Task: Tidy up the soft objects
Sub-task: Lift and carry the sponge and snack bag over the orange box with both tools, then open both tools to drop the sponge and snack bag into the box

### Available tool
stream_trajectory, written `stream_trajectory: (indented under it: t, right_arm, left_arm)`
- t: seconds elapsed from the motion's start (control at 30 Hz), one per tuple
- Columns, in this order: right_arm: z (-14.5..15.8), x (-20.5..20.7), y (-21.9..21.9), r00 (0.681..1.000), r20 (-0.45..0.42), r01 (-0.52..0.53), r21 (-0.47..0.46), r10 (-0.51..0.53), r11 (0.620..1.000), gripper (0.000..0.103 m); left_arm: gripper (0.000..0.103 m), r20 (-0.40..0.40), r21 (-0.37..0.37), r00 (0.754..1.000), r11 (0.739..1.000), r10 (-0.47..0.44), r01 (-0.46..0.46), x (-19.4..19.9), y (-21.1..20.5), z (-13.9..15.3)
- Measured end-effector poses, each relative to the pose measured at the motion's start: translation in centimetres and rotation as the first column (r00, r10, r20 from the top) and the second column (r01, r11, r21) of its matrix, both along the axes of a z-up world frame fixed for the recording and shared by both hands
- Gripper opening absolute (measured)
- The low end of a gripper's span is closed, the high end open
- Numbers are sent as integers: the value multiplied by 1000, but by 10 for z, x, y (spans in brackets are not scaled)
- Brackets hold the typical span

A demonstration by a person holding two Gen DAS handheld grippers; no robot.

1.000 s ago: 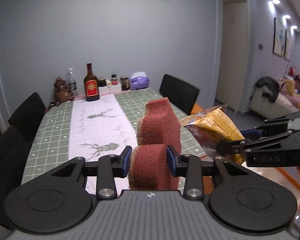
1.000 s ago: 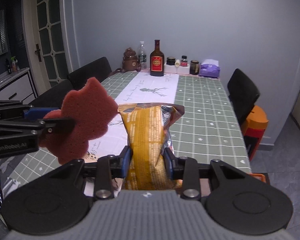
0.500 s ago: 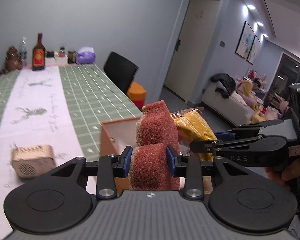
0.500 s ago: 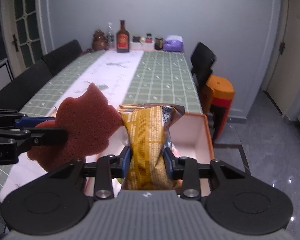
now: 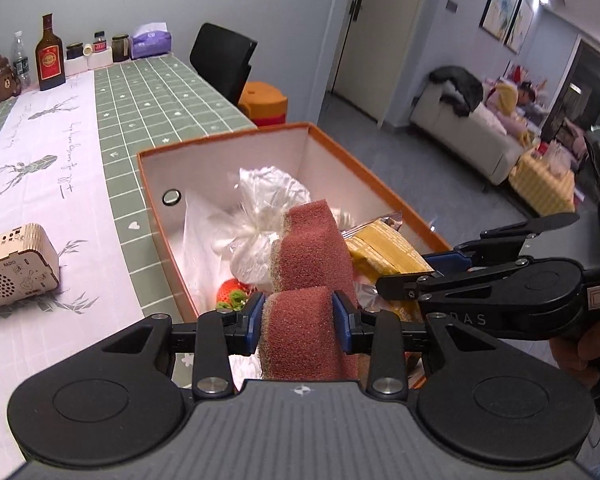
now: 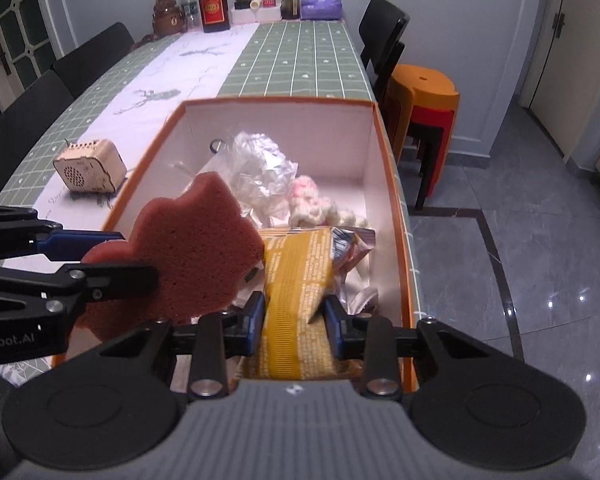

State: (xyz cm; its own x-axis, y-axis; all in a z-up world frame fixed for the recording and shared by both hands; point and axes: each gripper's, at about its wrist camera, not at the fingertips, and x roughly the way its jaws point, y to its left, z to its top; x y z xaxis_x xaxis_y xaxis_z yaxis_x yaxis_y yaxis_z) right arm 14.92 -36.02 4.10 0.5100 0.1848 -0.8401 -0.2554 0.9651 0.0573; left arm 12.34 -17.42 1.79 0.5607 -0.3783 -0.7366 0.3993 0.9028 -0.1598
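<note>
My left gripper [image 5: 299, 322] is shut on a reddish-brown sponge [image 5: 308, 264], held over the near end of an orange box [image 5: 220, 142]. The sponge also shows in the right wrist view [image 6: 196, 256]. My right gripper [image 6: 295, 322] is shut on a yellow snack bag [image 6: 296, 292], held over the same box [image 6: 392, 184], just right of the sponge. The bag shows in the left wrist view [image 5: 384, 252]. Inside the box lie a clear plastic bag [image 6: 260, 168], a pale knitted toy [image 6: 312, 204] and a red knitted strawberry [image 5: 232, 294].
A small wooden radio [image 5: 18, 264] stands on the green checked table [image 5: 148, 92] left of the box. A bottle [image 5: 50, 56], jars and a tissue pack [image 5: 150, 40] stand at the far end. Black chairs [image 6: 384, 36] and orange stools [image 6: 422, 100] are right of the table.
Both grippers tilted down and moved over the box with the sponge and the snack bag still held. The box's inside has come into view.
</note>
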Motion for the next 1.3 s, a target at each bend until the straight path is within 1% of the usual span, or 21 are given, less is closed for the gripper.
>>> stream_trajectory:
  t: [0.1, 0.2, 0.37, 0.47, 0.53, 0.57, 0.63, 0.67, 0.73, 0.83, 0.93, 1.0, 1.07, 1.13, 1.2, 1.3]
  right_arm:
    - [-6, 4, 0, 1000, -10, -6, 3, 6, 1000, 32]
    - [-11, 8, 2, 1000, -19, -14, 7, 14, 1000, 32]
    - [-16, 7, 4, 999, -27, -36, -15, 35, 999, 32]
    - [-16, 3, 5, 999, -27, -44, -20, 44, 999, 32]
    - [-12, 1, 5, 999, -17, -52, -14, 52, 999, 33]
    - [-9, -1, 5, 998, -10, -55, -9, 55, 998, 33]
    - [-2, -4, 8, 998, 22, -57, -17, 57, 998, 35]
    - [2, -6, 10, 997, 38, -60, -30, 61, 998, 41]
    - [9, -9, 14, 995, 73, -65, -47, 69, 997, 44]
    - [18, -13, 19, 991, 105, -76, -40, 80, 996, 44]
    - [17, -15, 28, 990, 101, -96, -28, 98, 995, 44]
    - [10, -14, 35, 992, 70, -105, -24, 106, 994, 38]
    - [1, -11, 40, 993, 40, -112, -15, 112, 994, 24]
    - [-9, -7, 43, 994, 6, -109, 6, 109, 994, 18]
    - [-18, -3, 44, 995, -17, -97, 17, 97, 995, 16]
    - [-33, 3, 45, 996, -41, -77, 0, 77, 997, 12]
  left_arm:
    - [39, -19, 28, 1000, 1000, -14, 15, -1, -9, -4]
    - [37, -59, 21, 997, 999, -44, 45, 4, -15, -10]
    - [37, -95, 41, 994, 997, -57, 61, 3, -18, -19]
    - [37, -110, 38, 993, 998, -52, 56, 3, -18, -20]
    - [37, -100, 34, 993, 998, -55, 59, 1, -14, -19]
    - [41, -95, 32, 994, 998, -55, 59, -1, -12, -17]
    - [51, -76, 20, 996, 998, -53, 55, -3, -8, -11]
    - [57, -65, 14, 996, 998, -53, 54, -4, -6, -9]
    - [59, -38, 10, 998, 999, -48, 48, -5, -1, -2]
    - [59, 5, -17, 1000, 999, -29, 29, -7, 11, 7]
    - [59, 47, -35, 999, 999, 10, -8, -9, 24, 16]
    - [59, 65, -39, 997, 999, 36, -34, -9, 32, 18]
    - [59, 70, -50, 996, 998, 47, -44, -8, 39, 17]
    - [59, 64, -56, 996, 997, 54, -50, -8, 44, 14]
    - [59, 61, -59, 996, 997, 59, -56, -9, 48, 10]
    - [59, 52, -64, 997, 996, 61, -58, -10, 56, 3]
